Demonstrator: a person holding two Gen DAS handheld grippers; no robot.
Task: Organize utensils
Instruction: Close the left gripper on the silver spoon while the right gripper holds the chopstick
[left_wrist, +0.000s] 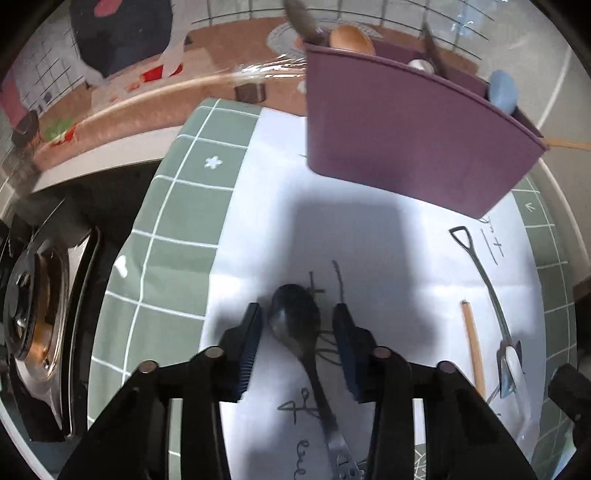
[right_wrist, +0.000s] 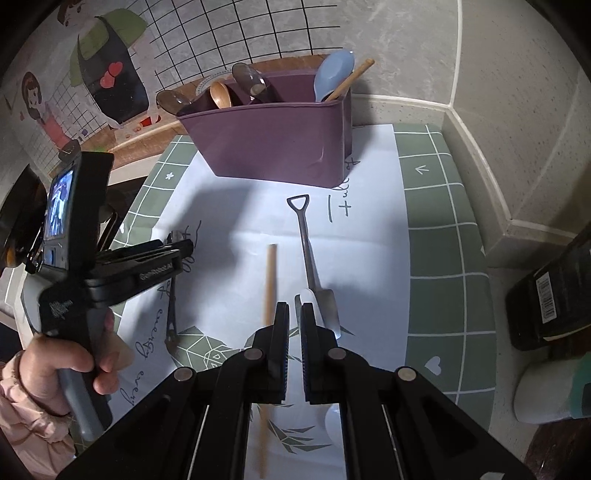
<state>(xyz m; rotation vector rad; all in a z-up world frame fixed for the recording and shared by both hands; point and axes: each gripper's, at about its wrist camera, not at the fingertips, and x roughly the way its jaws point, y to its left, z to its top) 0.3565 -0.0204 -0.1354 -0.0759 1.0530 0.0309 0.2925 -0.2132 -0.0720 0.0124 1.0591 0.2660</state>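
- Far left, a stove burner (left_wrist: 29, 314) sits below the edge of the green checked mat (left_wrist: 177, 221), which carries a white paper sheet (left_wrist: 369, 229) with handwriting on it.
- Your left hand (right_wrist: 74, 358), in a pink sleeve, holds the left gripper (left_wrist: 295, 317) pointing steeply down over the left part of the sheet. Its jaws stand apart, one on each side of the dark metal spoon (left_wrist: 295, 317) — the pads do not press on it. The spoon lies flat on the paper, bowl toward the far side, handle running back toward you.
- Right of it a wooden chopstick (right_wrist: 270, 280) lies on the sheet, lengthwise near to far.
- Just right of that lies the shovel-shaped spoon (right_wrist: 306, 251), its triangular loop handle toward the far side and its blade near you, beside your right tool.
- Your right gripper (right_wrist: 294, 314) hovers over the near end of the chopstick and the shovel blade; its jaws are together with only a thin slit between them, and nothing is held.
- At the far side of the sheet stands the purple utensil holder (right_wrist: 273, 144), already holding a wooden spoon (right_wrist: 221, 94), a blue spoon (right_wrist: 332, 72) and some darker utensils.
- Far right, off the mat, a dark box (right_wrist: 554, 291) rests by the wall.
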